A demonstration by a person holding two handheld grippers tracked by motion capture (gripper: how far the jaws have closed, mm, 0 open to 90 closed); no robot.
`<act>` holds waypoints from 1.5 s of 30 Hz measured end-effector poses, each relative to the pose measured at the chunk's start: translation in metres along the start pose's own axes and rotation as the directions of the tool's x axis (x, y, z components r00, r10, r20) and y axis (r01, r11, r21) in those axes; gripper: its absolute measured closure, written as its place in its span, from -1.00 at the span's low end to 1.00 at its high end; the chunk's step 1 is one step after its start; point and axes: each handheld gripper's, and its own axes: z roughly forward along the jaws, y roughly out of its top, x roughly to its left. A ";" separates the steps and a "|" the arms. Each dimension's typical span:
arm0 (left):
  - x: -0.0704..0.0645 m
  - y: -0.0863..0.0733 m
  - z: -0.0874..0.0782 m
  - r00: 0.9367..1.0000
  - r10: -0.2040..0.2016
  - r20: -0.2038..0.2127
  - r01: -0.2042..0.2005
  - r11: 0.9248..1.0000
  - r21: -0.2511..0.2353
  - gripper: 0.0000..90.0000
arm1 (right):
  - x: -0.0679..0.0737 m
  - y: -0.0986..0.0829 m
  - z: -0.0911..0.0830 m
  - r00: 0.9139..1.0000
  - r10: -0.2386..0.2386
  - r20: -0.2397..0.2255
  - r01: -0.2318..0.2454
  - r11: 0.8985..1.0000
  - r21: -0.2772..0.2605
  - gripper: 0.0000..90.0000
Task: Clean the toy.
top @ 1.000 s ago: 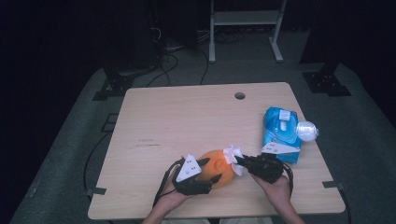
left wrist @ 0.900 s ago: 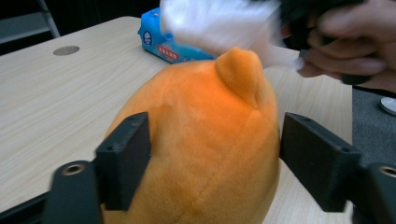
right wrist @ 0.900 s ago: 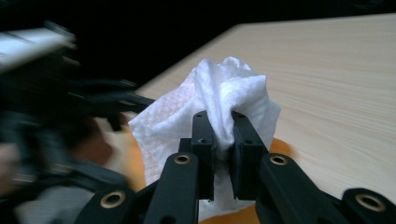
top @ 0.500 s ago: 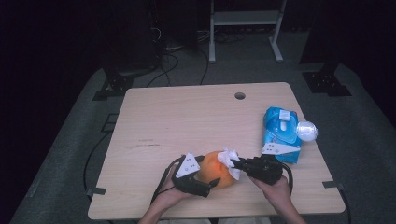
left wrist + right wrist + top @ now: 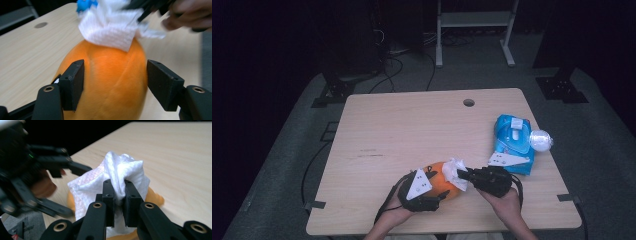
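A round orange fruit (image 5: pixel 439 186) with shallow ribs sits near the table's front edge. My left gripper (image 5: pixel 438 183) is shut on the orange fruit (image 5: pixel 110 85), one jaw on each side (image 5: pixel 115 75). A crumpled white wipe (image 5: pixel 453 172) lies against the fruit's top right. My right gripper (image 5: pixel 460 173) is shut on the wipe (image 5: pixel 122 170), with a fold pinched between its jaws (image 5: pixel 119 186). The wipe (image 5: pixel 110 30) looks blurred in the left gripper view. A strip of orange (image 5: pixel 154 195) shows under the wipe.
A blue pack of wipes (image 5: pixel 512 142) lies at the right of the wooden table (image 5: pixel 412 130), with a clear round object (image 5: pixel 540 140) beside it at the edge. A cable hole (image 5: pixel 469 102) is at the back. Dark floor and cables surround the table.
My right gripper has slid the wipe a little left and nearer across the fruit's top. The left gripper and fruit have shifted slightly left.
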 end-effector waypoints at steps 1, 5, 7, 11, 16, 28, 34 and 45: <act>0.004 0.001 -0.004 0.999 -0.034 0.022 0.034 0.999 -0.025 -0.27 | -0.001 -0.001 -0.001 1.000 -0.001 0.005 0.001 1.000 0.014 0.79; 0.013 0.001 -0.007 0.995 -0.089 -0.040 0.087 0.995 -0.040 -0.38 | 0.000 -0.003 -0.005 0.999 -0.009 -0.035 0.011 0.998 0.058 0.79; 0.014 -0.005 -0.002 0.994 -0.103 -0.034 0.103 0.995 -0.010 -0.36 | 0.002 -0.002 -0.005 0.997 -0.012 -0.074 0.016 0.998 0.056 0.79; 0.005 -0.004 -0.001 0.998 -0.046 0.034 0.046 0.999 0.014 -0.27 | -0.001 -0.001 -0.003 1.000 -0.008 -0.030 0.009 0.999 0.053 0.79; 0.003 0.002 -0.004 0.996 -0.027 0.082 0.027 1.000 -0.006 -0.34 | -0.015 -0.008 0.000 1.000 0.020 -0.017 -0.018 0.997 0.075 0.79; 0.020 -0.012 0.003 0.990 -0.117 0.082 0.111 0.991 0.072 -0.75 | -0.002 -0.004 0.002 0.984 -0.064 -0.164 0.081 0.992 0.099 0.78; 0.008 -0.011 0.009 1.000 -0.031 0.002 0.031 0.997 0.071 -0.41 | -0.001 -0.003 0.003 0.985 -0.062 -0.163 0.078 0.992 0.095 0.77; 0.008 -0.007 0.003 0.999 -0.029 -0.019 0.030 0.999 0.015 -0.46 | -0.002 -0.007 0.008 0.994 -0.102 -0.044 0.105 0.991 0.086 0.79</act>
